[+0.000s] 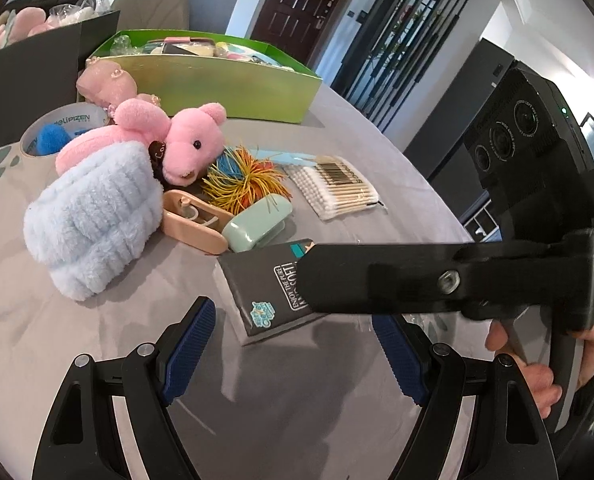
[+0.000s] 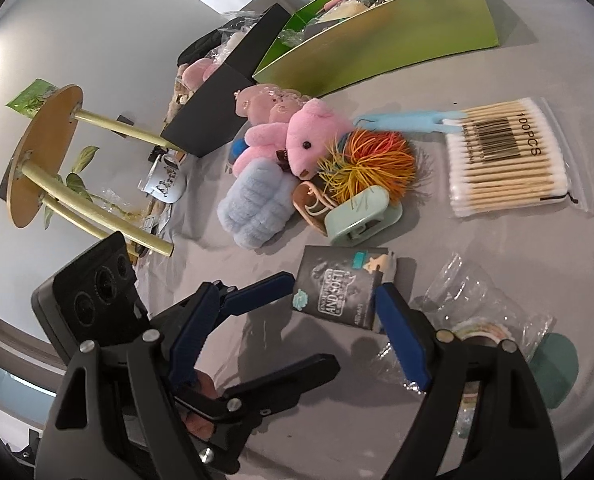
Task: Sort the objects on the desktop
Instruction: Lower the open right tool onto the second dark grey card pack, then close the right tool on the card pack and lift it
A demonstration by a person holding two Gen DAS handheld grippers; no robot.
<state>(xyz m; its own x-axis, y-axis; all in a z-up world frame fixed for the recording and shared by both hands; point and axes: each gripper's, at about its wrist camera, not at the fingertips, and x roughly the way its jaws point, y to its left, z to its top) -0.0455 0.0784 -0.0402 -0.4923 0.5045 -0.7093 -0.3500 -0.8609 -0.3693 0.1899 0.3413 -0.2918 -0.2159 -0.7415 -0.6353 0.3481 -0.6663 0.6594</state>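
Left gripper point(image 1: 293, 344) spread wide above the grey tablecloth point(image 1: 97, 360), pinching nothing. Just ahead between its blue pads point(image 1: 193, 336), a dark tissue packet point(image 1: 265, 292) lying flat, partly covered by the right gripper point(image 2: 297, 344) reaching across from the right. Right gripper likewise spread, empty, its right pad point(image 2: 401, 332) next to the packet's edge. Beyond the packet: mint clip point(image 1: 257, 224), peach clip point(image 1: 195, 220), blue fluffy cloth point(image 1: 93, 220), pink plush pig point(image 1: 177, 140), stringy ball point(image 1: 245, 184), cotton swabs point(image 1: 333, 188). Farther off, green box point(image 1: 217, 84).
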